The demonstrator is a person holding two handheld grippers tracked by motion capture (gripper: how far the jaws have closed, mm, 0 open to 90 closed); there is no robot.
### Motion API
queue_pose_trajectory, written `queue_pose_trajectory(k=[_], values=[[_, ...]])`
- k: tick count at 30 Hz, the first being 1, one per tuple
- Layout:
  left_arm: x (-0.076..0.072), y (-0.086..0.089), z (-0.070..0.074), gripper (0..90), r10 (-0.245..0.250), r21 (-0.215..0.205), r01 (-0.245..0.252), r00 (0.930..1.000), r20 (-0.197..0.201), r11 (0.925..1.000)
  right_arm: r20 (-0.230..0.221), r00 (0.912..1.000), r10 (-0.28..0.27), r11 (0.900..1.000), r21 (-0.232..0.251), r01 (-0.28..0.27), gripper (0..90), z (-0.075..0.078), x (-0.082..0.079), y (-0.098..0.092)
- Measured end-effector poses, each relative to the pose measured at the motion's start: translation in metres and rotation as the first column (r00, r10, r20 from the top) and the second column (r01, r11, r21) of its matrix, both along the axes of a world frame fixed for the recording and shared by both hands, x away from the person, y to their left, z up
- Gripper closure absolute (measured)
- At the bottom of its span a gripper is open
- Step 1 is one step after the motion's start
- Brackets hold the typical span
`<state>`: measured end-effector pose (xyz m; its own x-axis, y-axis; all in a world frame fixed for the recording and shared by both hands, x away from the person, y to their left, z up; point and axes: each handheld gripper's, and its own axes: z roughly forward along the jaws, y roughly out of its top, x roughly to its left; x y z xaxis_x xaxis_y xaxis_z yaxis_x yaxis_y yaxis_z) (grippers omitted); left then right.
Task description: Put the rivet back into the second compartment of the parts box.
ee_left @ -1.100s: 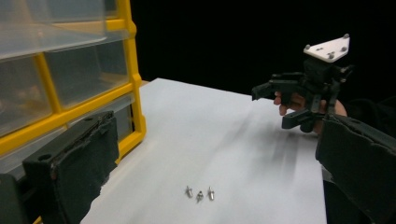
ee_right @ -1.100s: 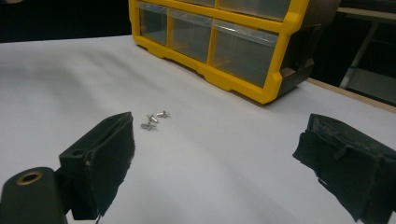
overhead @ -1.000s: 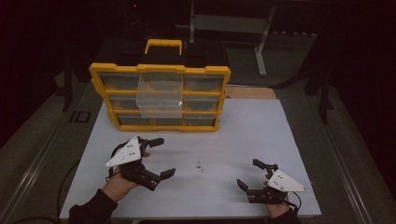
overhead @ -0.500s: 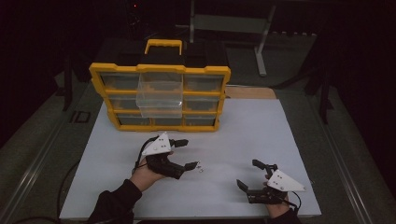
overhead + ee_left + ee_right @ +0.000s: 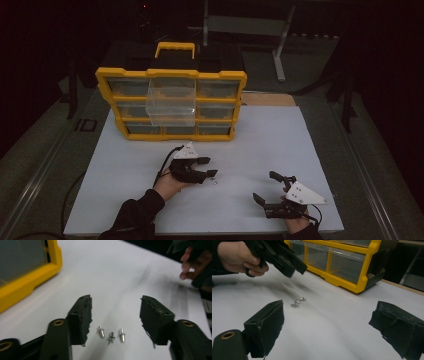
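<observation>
Mid-board, left gripper [image 5: 115, 315] closing, unclamped, straddling three pins [image 5: 111, 334], right gripper [image 5: 272, 192] released.

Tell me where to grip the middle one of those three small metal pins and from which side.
Grip the middle pin across its thin shaft, coming straight down from above. It lies flat on the white table, close between the two other pins, so a narrow pinch should avoid those.

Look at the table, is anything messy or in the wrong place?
Yes. Three small metal pins lie loose on the white table, not in the yellow organizer. A clear bin also sticks out of its front. The left gripper has been closing its jaws around the pins, not touching them yet.
</observation>
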<state>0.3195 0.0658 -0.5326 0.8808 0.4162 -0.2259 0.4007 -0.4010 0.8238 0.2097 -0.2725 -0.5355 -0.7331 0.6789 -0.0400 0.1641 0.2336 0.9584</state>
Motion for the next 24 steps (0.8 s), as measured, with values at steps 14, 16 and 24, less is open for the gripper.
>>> queue_pose_trajectory(k=[14,16,24], values=[[0.011,-0.020,-0.019,61.0,0.019,0.176,-0.006,0.9971,-0.074,0.9843,0.001,1.0000,-0.002,1.000,-0.003,0.002,9.5,0.000,0.000,-0.001],[0.011,-0.023,-0.021,64.6,0.017,0.211,0.000,0.9969,-0.077,0.9775,-0.001,1.0000,-0.002,1.000,-0.005,0.002,9.4,0.000,0.000,-0.001],[0.012,-0.025,-0.023,77.9,0.014,0.259,0.000,0.9984,-0.055,0.9660,-0.003,1.0000,-0.003,1.000,-0.009,0.003,9.5,0.000,0.000,0.000]])
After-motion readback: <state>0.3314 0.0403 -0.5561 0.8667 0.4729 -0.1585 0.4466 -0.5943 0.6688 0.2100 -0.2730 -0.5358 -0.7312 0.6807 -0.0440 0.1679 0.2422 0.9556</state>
